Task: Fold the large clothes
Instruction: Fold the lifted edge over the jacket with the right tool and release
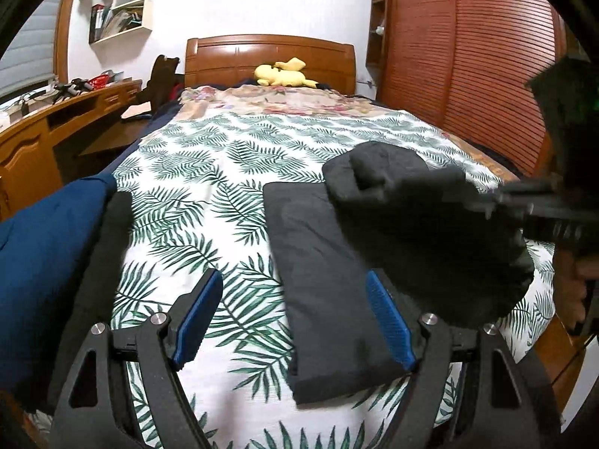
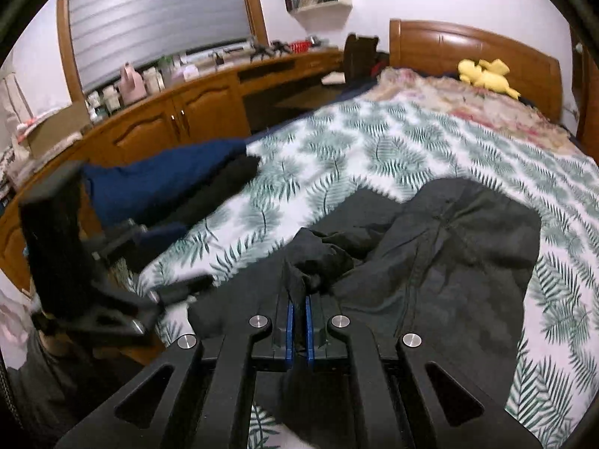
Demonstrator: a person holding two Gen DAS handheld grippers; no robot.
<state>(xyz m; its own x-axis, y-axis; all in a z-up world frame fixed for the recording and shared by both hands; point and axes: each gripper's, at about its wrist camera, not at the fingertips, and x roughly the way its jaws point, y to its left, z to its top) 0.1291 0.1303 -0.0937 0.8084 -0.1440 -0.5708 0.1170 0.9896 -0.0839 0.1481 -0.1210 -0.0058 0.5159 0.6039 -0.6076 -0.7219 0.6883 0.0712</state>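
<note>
Left wrist view: left gripper [image 1: 295, 321] spread wide and empty, its right pad over the flat folded part of the black fabric garment [image 1: 322, 280] lying on the leaf-print bedspread [image 1: 209, 172]; navy cloth [image 1: 41, 262] left of it. Right wrist view: right gripper [image 2: 298, 321] clamped on a bunched fold of that garment [image 2: 468, 247], which spreads ahead and to its right.

The left wrist view looked down the bed [image 1: 232, 157] toward the headboard [image 1: 269, 56], low and close over the leaf-print cover. The right wrist view faced the same way (angled more toward the desk [image 2: 194, 97]). Both shared the black garment [image 1: 329, 262] and yellow toy [image 1: 284, 73].
</note>
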